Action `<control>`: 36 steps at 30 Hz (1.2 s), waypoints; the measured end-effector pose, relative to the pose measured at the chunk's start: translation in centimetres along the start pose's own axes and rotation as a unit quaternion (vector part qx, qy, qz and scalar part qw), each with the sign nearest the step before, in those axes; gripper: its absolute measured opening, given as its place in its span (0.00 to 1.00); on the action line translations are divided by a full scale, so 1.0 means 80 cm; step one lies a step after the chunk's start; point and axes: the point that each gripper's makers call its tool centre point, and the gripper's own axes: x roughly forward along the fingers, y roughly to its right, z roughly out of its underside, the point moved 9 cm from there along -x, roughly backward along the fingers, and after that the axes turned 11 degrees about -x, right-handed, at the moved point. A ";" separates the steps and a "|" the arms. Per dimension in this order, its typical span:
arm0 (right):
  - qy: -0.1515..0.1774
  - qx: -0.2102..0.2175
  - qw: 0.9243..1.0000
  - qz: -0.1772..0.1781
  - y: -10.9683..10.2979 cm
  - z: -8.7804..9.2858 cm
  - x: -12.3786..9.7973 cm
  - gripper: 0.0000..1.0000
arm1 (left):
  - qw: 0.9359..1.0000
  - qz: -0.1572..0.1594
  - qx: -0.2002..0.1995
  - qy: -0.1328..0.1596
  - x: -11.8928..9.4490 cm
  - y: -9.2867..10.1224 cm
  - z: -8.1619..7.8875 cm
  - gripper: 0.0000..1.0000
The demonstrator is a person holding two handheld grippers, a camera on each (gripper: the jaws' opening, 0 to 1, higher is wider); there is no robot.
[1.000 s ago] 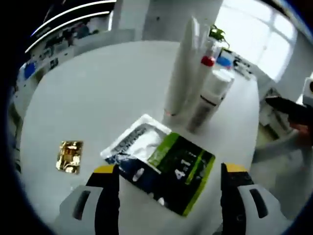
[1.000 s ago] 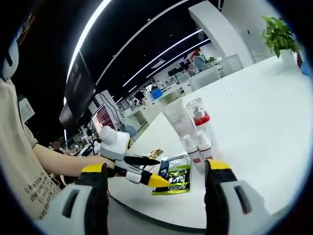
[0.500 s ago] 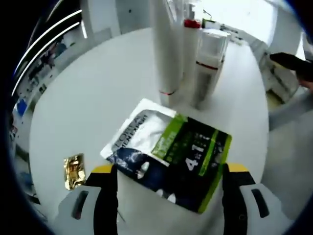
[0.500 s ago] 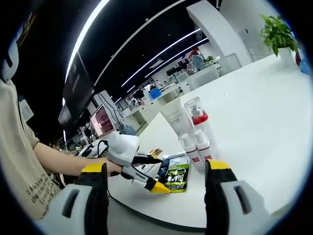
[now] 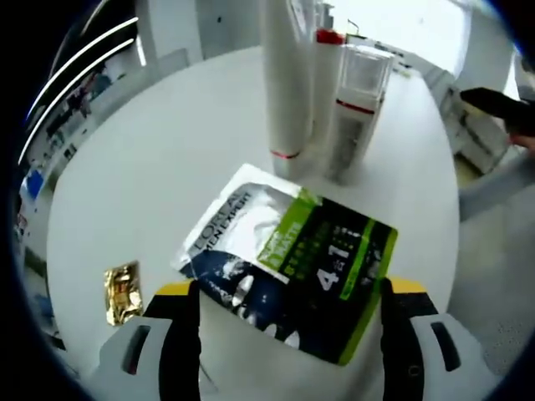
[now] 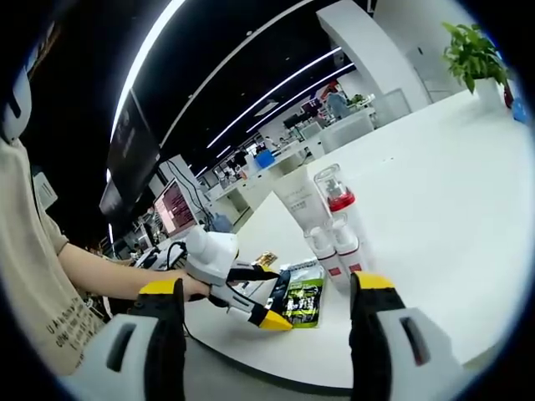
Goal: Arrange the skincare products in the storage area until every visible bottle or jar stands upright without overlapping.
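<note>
In the left gripper view, the left gripper point(image 5: 288, 305) hangs released over the white table point(image 5: 150, 159), jaws spread either side of two overlapping flat sachets point(image 5: 288, 259). Upright bottles point(image 5: 322, 83) cluster at 12 o'clock; a gold packet point(image 5: 122, 291) lies at 8 o'clock.

In the right gripper view, the right gripper point(image 6: 267, 322) is released too, with the bottles at 12 o'clock of it.
</note>
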 end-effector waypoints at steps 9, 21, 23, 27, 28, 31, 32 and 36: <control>-0.001 -0.001 1.000 -0.001 0.000 0.000 0.000 0.82 | 1.000 0.001 0.000 0.006 -0.001 0.000 0.002 0.89; -0.007 -0.006 1.000 -0.010 -0.003 0.001 0.001 0.81 | 0.999 0.005 -0.008 0.038 -0.017 0.002 -0.001 0.85; -0.010 -0.009 1.000 -0.012 -0.004 0.002 0.001 0.81 | 0.999 0.006 -0.012 0.045 -0.024 0.004 -0.001 0.86; -0.015 -0.013 1.000 -0.017 -0.005 0.003 0.002 0.80 | 0.998 0.001 -0.022 0.054 -0.036 0.005 0.006 0.86; -0.016 -0.013 1.000 -0.018 -0.005 0.003 0.002 0.80 | 0.998 0.001 -0.026 0.055 -0.038 0.004 0.008 0.86; -0.018 -0.015 1.000 -0.017 -0.005 0.003 0.002 0.80 | 0.997 -0.004 -0.048 0.063 -0.049 0.004 0.017 0.87; -0.019 -0.017 1.000 -0.016 -0.005 0.004 0.002 0.80 | 0.996 -0.006 -0.054 0.067 -0.052 0.004 0.020 0.88; -0.025 -0.022 0.999 -0.013 -0.005 0.005 0.002 0.83 | 0.993 -0.025 -0.076 0.084 -0.069 0.001 0.028 0.91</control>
